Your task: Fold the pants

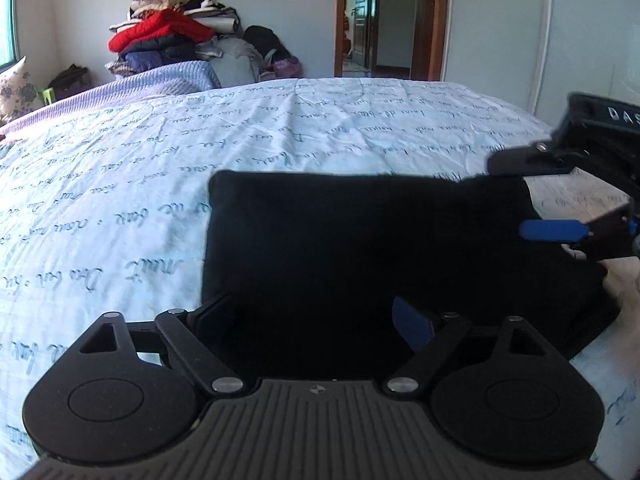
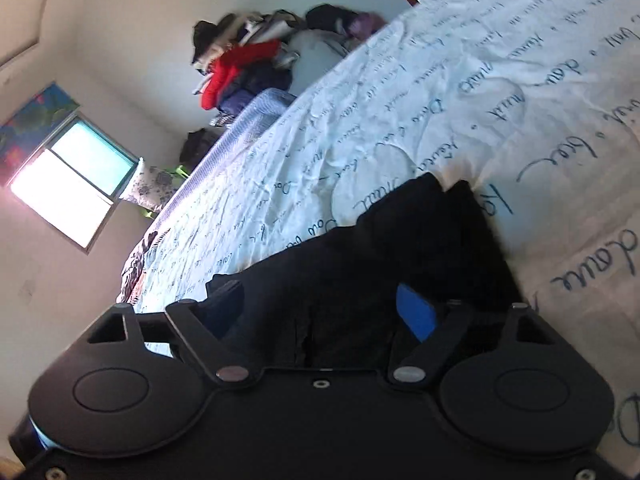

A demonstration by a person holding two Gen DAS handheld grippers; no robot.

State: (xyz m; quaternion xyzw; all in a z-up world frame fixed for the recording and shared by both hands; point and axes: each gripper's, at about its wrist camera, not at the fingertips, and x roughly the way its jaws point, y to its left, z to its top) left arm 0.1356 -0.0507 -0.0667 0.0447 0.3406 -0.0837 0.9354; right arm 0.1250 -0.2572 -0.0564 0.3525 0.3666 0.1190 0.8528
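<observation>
Black pants [image 1: 360, 248] lie folded into a flat rectangle on the bed. My left gripper [image 1: 314, 320] hovers over their near edge with its jaws wide apart, the dark cloth showing between them and nothing pinched. At the right edge of the left wrist view, my right gripper [image 1: 536, 196] reaches in over the right end of the pants, with its black finger above and its blue pad [image 1: 552, 229] below, well apart. In the right wrist view, which is rolled sideways, the right gripper [image 2: 320, 308] stands open above a bunched end of the pants [image 2: 400, 248].
The bed is covered by a white sheet with blue handwriting [image 1: 120, 200]. A pile of clothes with a red jacket [image 1: 168, 28] is stacked beyond its far side. A doorway [image 1: 376, 20] opens in the back wall. A flowered pillow [image 1: 16, 88] and a window [image 2: 72, 176] are at the left.
</observation>
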